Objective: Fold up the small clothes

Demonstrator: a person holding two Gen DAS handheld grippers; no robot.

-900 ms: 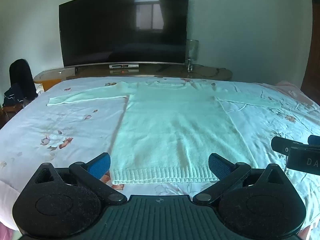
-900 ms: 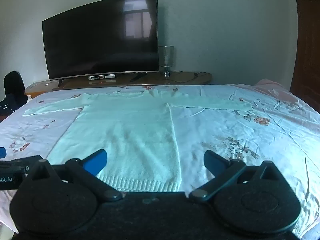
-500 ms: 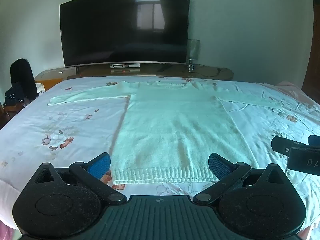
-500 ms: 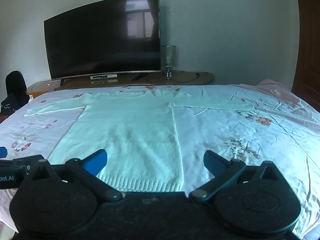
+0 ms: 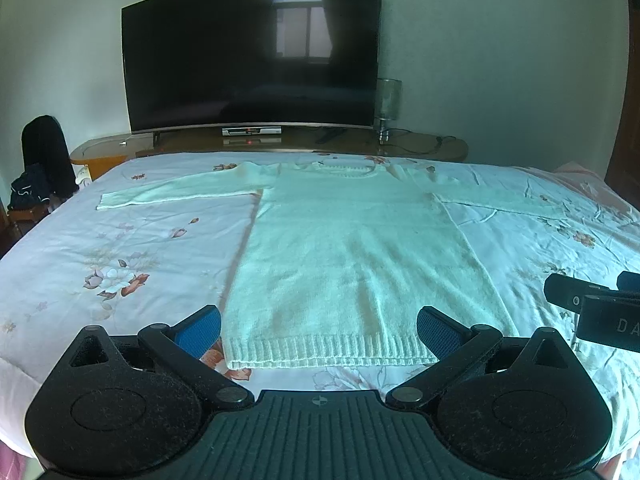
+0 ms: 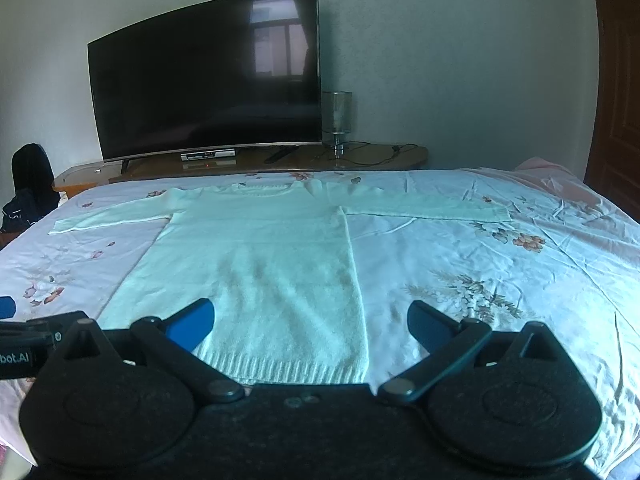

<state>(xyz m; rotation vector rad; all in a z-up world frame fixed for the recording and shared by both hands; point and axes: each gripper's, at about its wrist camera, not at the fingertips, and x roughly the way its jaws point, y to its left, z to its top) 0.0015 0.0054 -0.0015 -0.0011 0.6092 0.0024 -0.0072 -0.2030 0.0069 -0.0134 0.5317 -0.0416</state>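
Left wrist view: bed (image 5: 120, 240) with a floral sheet fills the middle of the frame. Black TV (image 5: 252, 60) upper centre on a wooden stand (image 5: 420, 148), glass lamp (image 5: 388, 104) just right of the screen. Pale sweater (image 5: 352, 256) lies flat at frame centre, sleeves out to both sides, ribbed hem nearest the camera, neck toward the TV. Left tool (image 5: 318, 326) at bottom centre, fingers spread wide, holding nothing, hem between the blue pads (image 5: 200, 328). Part of the right tool (image 5: 592, 308) at right edge.

Right wrist view: sweater (image 6: 256, 264) left of centre on the bed (image 6: 500, 280). Right tool (image 6: 310, 318) at bottom, spread wide, empty, over the hem's right corner.
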